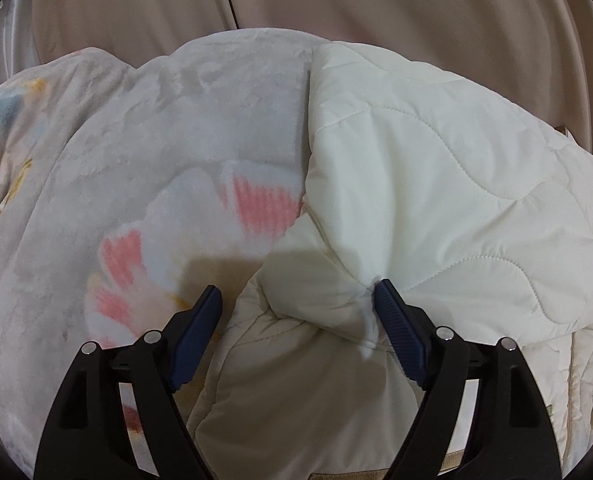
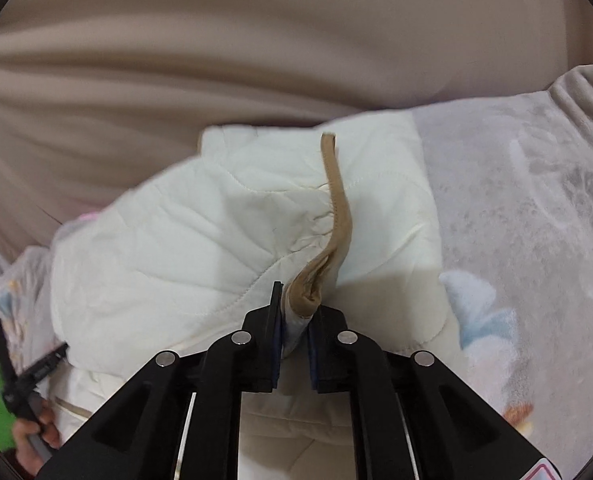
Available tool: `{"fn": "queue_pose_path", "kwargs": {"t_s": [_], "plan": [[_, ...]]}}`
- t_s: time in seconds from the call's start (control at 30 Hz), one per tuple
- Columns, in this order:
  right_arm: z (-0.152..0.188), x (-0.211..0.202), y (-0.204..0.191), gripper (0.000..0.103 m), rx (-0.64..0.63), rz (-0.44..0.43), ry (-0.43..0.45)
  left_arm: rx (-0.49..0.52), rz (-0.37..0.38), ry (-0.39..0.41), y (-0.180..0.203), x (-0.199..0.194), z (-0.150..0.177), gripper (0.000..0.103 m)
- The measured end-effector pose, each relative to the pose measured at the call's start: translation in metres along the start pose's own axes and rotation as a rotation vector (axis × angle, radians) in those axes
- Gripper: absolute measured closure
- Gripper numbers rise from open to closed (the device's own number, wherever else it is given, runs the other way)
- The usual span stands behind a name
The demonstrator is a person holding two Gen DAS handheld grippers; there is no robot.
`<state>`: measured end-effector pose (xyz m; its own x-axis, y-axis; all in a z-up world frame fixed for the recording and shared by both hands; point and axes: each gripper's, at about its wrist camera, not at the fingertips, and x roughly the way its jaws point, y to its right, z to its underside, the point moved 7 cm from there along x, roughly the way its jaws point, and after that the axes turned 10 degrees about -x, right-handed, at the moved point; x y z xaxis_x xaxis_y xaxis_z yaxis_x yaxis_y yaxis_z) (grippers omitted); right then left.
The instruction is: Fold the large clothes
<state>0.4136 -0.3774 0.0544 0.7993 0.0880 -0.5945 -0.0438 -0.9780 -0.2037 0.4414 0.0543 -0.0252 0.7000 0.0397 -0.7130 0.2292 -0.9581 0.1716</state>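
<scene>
Right tool (image 2: 296, 300) tips behind trim (image 2: 338, 216)

No text, label, brand, number or sign can be read in either view.

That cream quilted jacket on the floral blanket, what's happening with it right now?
A person is folding it with two handheld grippers. The right gripper is shut on the jacket's tan-trimmed edge, lifting it. The left gripper is open, straddling a bunched fold of the cream quilted jacket, which lies on a floral blanket.
</scene>
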Motion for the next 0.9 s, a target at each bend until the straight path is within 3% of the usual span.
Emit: {"fn": "queue_pose_path", "kwargs": {"t_s": [0.13,0.2,0.23,0.27,0.33,0.37,0.47,0.5,0.57,0.67,0.83,0.9], "plan": [[-0.020,-0.010,0.014,0.068,0.059,0.004,0.039,-0.009,0.001,-0.004,-0.001,0.001,0.001,0.023],[-0.029,0.003,0.011,0.054,0.084,-0.010,-0.003,-0.008,-0.002,-0.001,-0.001,0.001,0.001,0.023],[-0.033,0.015,0.011,0.053,0.096,-0.013,-0.041,-0.009,-0.002,-0.001,-0.002,0.001,0.000,0.023],[-0.033,0.026,0.012,0.053,0.105,0.008,-0.081,-0.010,-0.001,-0.001,-0.002,0.001,0.000,0.023],[-0.033,0.030,0.004,0.083,0.076,0.026,-0.084,-0.017,0.005,-0.002,-0.003,0.002,-0.001,0.023],[-0.041,0.023,-0.004,0.098,0.049,0.019,-0.043,-0.022,0.007,-0.002,-0.003,0.002,-0.001,0.022],[-0.068,-0.023,-0.016,0.099,0.029,-0.069,0.172,-0.033,0.010,-0.001,-0.005,0.002,-0.001,0.018],[-0.070,-0.030,-0.013,0.100,0.035,-0.073,0.197,-0.032,0.013,-0.001,-0.004,0.003,-0.001,0.018],[-0.061,-0.015,0.001,0.100,0.032,-0.010,0.151,-0.019,0.014,0.001,-0.002,0.003,-0.001,0.017],[-0.018,0.039,0.024,0.101,0.017,0.080,-0.039,0.000,-0.001,0.000,0.000,0.005,0.000,0.017],[-0.013,0.030,0.028,0.098,0.063,0.056,-0.028,-0.029,0.013,-0.018,-0.006,0.007,-0.003,0.014],[-0.012,0.004,0.026,0.088,0.057,0.052,-0.011,-0.066,0.055,-0.033,-0.014,0.004,-0.004,0.014]]}}
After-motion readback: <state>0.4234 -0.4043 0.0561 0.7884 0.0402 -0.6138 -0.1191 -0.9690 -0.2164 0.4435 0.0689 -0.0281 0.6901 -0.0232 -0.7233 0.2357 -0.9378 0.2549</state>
